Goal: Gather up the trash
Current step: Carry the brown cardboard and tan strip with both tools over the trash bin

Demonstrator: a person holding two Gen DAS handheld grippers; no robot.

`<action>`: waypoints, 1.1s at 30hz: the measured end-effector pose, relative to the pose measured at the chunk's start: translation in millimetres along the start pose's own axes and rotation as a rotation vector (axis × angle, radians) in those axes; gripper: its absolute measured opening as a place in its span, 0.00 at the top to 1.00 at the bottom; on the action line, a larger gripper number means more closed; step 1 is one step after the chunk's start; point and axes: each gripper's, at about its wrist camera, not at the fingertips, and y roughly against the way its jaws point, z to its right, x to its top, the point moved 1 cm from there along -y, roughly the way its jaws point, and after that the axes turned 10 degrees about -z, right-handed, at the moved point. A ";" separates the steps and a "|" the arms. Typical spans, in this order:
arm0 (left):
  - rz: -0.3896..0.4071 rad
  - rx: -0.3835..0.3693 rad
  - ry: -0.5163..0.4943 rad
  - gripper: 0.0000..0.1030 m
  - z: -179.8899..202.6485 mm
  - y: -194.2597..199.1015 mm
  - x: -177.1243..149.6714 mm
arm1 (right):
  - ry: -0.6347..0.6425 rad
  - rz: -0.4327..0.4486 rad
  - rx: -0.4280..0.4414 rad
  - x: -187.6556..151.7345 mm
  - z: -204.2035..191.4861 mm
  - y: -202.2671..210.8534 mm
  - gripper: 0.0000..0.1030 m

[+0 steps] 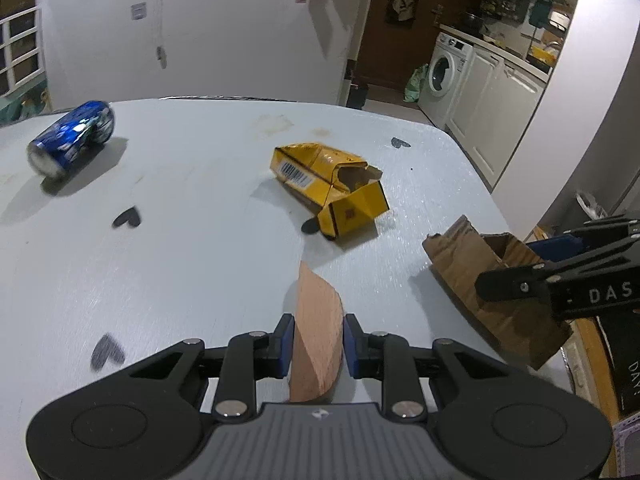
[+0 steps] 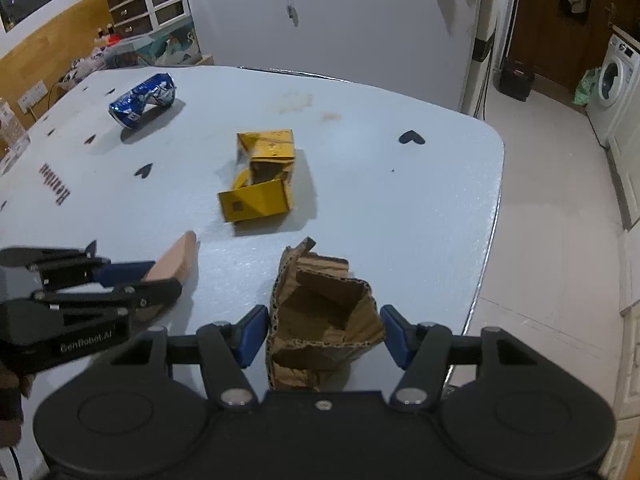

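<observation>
My left gripper point(image 1: 316, 344) is shut on a flat pinkish-tan cardboard scrap point(image 1: 318, 312) that stands on edge between its blue pads, just above the pale blue table point(image 1: 180, 260). My right gripper point(image 2: 324, 332) is shut on a crumpled brown corrugated carton point(image 2: 320, 304), one pad against each side. Each gripper shows in the other's view: the right gripper point(image 1: 516, 264) holding the brown carton point(image 1: 460, 256), the left gripper point(image 2: 132, 280) holding the tan scrap point(image 2: 178, 256). A torn yellow box point(image 1: 332, 188) point(image 2: 264, 176) lies mid-table. A dented blue can point(image 1: 72, 136) point(image 2: 144, 98) lies on its side at the far left.
The table's rounded right edge point(image 2: 496, 200) drops to a tiled floor point(image 2: 552, 240). A washing machine point(image 1: 444, 72) and white cabinets point(image 1: 496, 104) stand beyond it. A white wall point(image 1: 220, 28) backs the table. Black heart marks point(image 2: 412, 138) dot the tabletop.
</observation>
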 end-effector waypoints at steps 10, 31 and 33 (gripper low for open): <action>0.004 0.019 0.098 0.74 -6.7 43.8 -21.1 | -0.026 0.066 -0.033 -17.5 -17.9 26.6 0.42; 0.109 0.015 0.046 0.74 32.4 123.9 -33.3 | -0.112 0.202 -0.085 -75.5 -22.2 91.3 0.43; 0.119 0.009 0.040 0.74 38.4 127.6 -36.3 | -0.122 0.208 -0.097 -81.1 -20.2 96.1 0.43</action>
